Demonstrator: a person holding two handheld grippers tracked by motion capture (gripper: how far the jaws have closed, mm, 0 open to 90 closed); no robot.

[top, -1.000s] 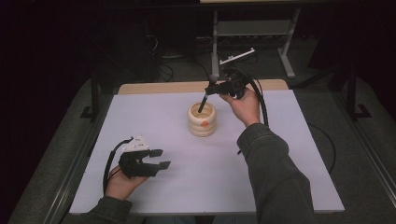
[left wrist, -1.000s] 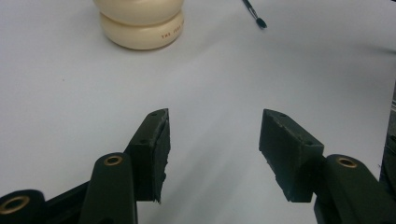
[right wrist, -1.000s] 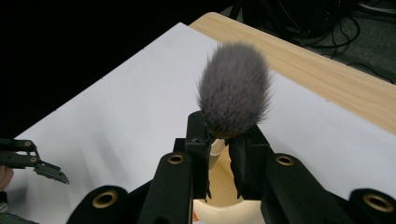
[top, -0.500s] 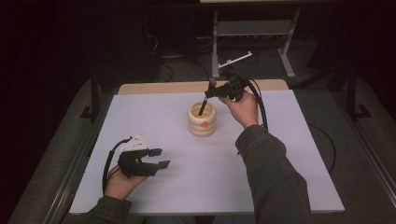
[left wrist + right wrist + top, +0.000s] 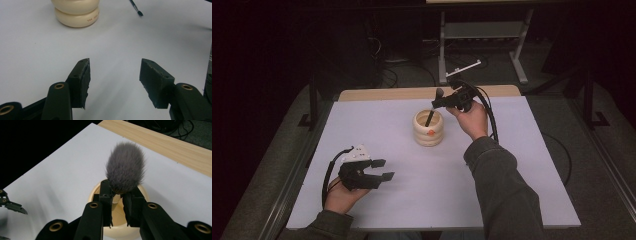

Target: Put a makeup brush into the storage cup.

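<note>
I judge that I am in the step of putting a makeup brush (image 5: 125, 167) into the cream-coloured ribbed holder (image 5: 428, 128), which stands on the white desk (image 5: 522, 165) a little toward its far edge, about midway between the left and right sides. My right gripper (image 5: 117, 201) is over the holder, and its two jaws are clamped on the brush just below the grey bristle head; in the high view the dark handle goes down at a slant into the mouth of the holder. I cannot tell if the end of the handle already touches the bottom inside. My left gripper (image 5: 379, 170) rests near the front left corner of the desk, well apart from the holder, with its jaws spread and nothing between them. In the left gripper view a second, thin dark brush (image 5: 136, 8) lies on the desk beyond the holder. For the next move I think the right hand must lower the brush until it is supported, then part the jaws gently, so the brush leans on the rim and the light holder does not tip.
</note>
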